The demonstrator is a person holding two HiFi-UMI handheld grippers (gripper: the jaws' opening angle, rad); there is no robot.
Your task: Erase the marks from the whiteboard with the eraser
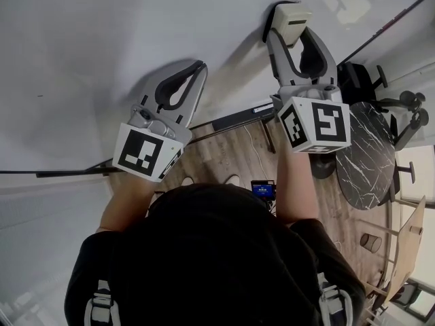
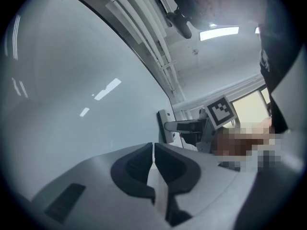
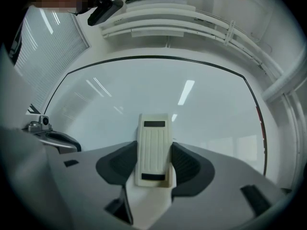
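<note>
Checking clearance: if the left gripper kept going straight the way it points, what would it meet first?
Most likely the whiteboard: the left gripper, jaws shut and empty, points at its bare surface at a slant. How close the tips are is unclear. The eraser lies off that line.

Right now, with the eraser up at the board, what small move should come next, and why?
Probably slide the eraser leftward across the whiteboard. The right gripper has its jaws shut on it, the board around it looks clean, and the head view shows what may be one small dark fleck far to the left.
</note>
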